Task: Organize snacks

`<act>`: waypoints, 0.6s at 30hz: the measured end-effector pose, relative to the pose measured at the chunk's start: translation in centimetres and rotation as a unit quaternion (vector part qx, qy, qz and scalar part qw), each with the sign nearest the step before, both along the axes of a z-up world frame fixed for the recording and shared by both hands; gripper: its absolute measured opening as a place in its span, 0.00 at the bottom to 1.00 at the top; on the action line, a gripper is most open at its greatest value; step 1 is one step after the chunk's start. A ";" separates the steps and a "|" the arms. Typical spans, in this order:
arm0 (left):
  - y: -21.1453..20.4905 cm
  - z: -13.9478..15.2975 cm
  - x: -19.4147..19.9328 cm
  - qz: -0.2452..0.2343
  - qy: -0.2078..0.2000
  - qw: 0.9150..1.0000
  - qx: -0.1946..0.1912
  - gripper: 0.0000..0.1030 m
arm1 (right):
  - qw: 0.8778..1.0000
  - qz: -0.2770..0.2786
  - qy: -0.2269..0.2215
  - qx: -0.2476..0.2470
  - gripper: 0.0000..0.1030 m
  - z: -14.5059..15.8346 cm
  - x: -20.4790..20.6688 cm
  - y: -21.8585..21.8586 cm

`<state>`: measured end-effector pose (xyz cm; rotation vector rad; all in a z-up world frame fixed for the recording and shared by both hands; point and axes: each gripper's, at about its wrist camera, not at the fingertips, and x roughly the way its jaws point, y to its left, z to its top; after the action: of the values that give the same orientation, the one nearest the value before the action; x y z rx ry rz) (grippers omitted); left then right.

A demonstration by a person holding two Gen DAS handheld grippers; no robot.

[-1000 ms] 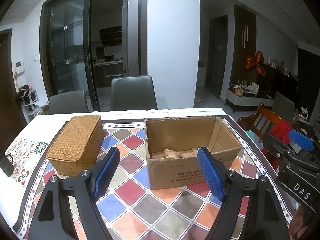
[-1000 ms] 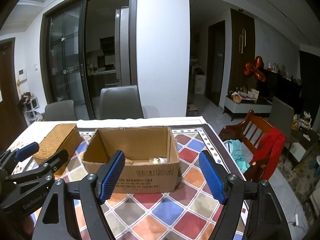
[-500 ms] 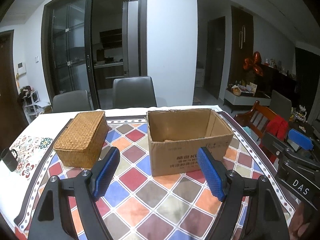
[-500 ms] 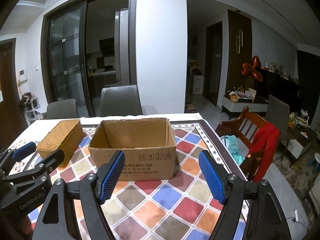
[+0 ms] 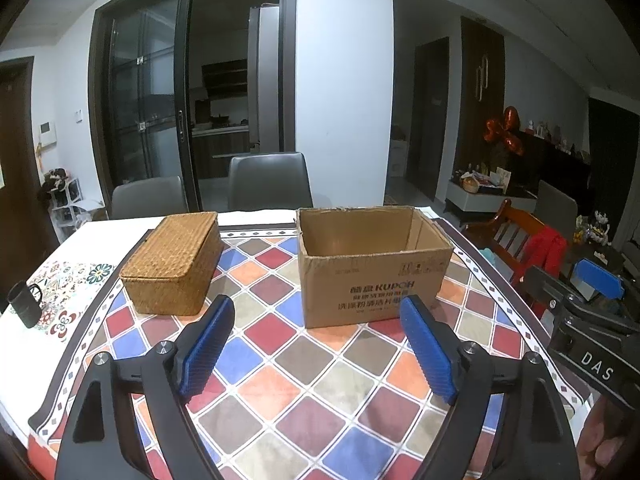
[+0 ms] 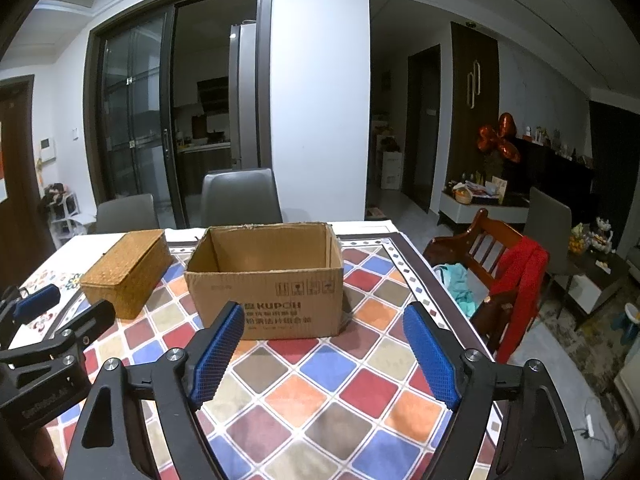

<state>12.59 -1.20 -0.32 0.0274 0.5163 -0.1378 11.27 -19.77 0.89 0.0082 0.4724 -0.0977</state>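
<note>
- Both views now sit farther back from the box (image 5: 372, 276) than a second ago: then the left wrist camera looked down over its rim at packets on the floor of the box, now only the front wall and the inner back wall show.
- The snacks are thus out of sight; by my reading they are still inside the box, in the centre of both frames.
- The left gripper (image 5: 316, 348) has its jaws opening, blue pads wide apart in the lower half of the frame, with nothing between them but the chequered cloth (image 5: 280, 392).
- The right gripper (image 6: 320, 356) is the same: jaws opening, nothing held, the box well beyond its tips.
- The wicker basket (image 5: 174, 262), lid on, stands left of the box, apart from it, in the left middle of the frame.
- A black mug (image 5: 24, 304) stands at the far left edge.
- Judgement: the retreat with empty, widening jaws looks like a reset at the start of the task; no snack is out yet, and the basket's lid must likely come off first.
</note>
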 end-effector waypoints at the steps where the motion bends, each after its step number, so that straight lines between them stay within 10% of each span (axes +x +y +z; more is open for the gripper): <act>1: 0.1 0.0 -0.3 0.000 0.000 1.000 0.000 0.83 | 1.000 0.000 0.000 0.000 0.80 0.0 -0.2 0.0; 18: 2.4 -1.8 -4.7 0.024 0.015 1.000 -0.009 0.88 | 1.000 -0.009 0.012 -0.013 0.82 -1.4 -4.4 1.3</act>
<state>7.87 1.24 -2.16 -0.0043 0.5462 -0.0956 6.91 -18.50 -0.53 -0.0144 0.4943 -0.1209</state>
